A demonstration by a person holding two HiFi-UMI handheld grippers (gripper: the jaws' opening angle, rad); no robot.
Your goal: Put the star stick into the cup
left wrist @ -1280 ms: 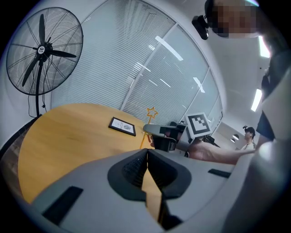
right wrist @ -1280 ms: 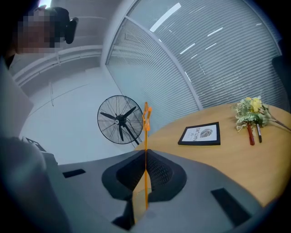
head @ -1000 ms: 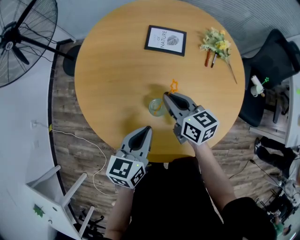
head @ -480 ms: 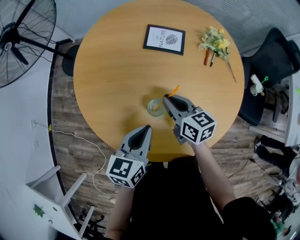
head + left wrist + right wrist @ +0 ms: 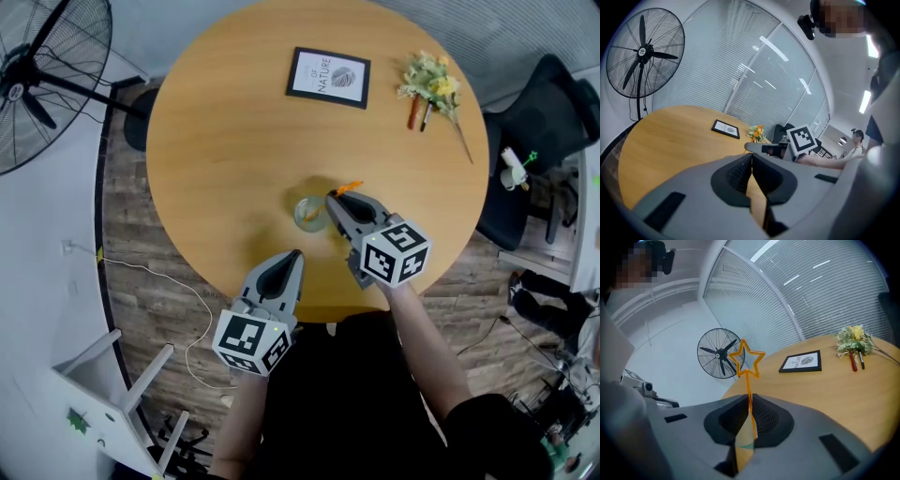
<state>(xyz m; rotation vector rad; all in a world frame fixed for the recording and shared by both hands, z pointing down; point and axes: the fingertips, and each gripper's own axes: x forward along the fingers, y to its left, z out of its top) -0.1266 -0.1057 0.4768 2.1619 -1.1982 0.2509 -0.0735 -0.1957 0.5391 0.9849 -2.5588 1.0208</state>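
Observation:
The orange star stick (image 5: 348, 187) is pinched between the tips of my right gripper (image 5: 330, 199), whose jaws are opening. In the right gripper view the star (image 5: 746, 358) stands above the jaws (image 5: 749, 397), and the thin stem runs down between the pads. The clear cup (image 5: 310, 213) stands on the round wooden table (image 5: 225, 141), just left of the right gripper's tips. A bit of the cup's rim (image 5: 745, 444) shows below the stem. My left gripper (image 5: 296, 255) hovers shut and empty over the table's near edge, its pads meeting in its own view (image 5: 752, 157).
At the far side of the table lie a framed picture (image 5: 328, 79) and a flower sprig with pens (image 5: 431, 89). A floor fan (image 5: 37, 75) stands off the table's left. A black chair (image 5: 539, 122) is to the right.
The right gripper has shifted slightly left toward the cup. The star has tipped from face-on to edge-on and sunk lower. The left gripper has not moved.

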